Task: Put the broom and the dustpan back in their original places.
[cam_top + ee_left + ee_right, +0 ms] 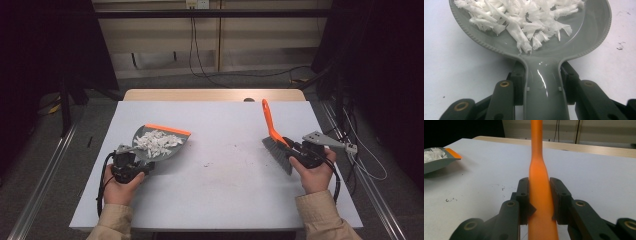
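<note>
A grey dustpan [161,144] with an orange lip holds a heap of white paper scraps [158,140] at the table's left. My left gripper [134,159] is shut on the dustpan's handle [546,87], its pads pressing both sides, and the scraps [524,20] lie in the pan just ahead. At the right, my right gripper [294,149] is shut on a brush [276,144] with an orange handle [539,185] and grey bristles. The handle points away toward the table's far edge. In the right gripper view the dustpan [439,160] sits off to the far left.
The white table top [220,180] carries small dark specks [210,162] near its middle. A wooden strip [215,95] runs along the far edge. Cables hang behind the table, and metal rails flank it on the floor.
</note>
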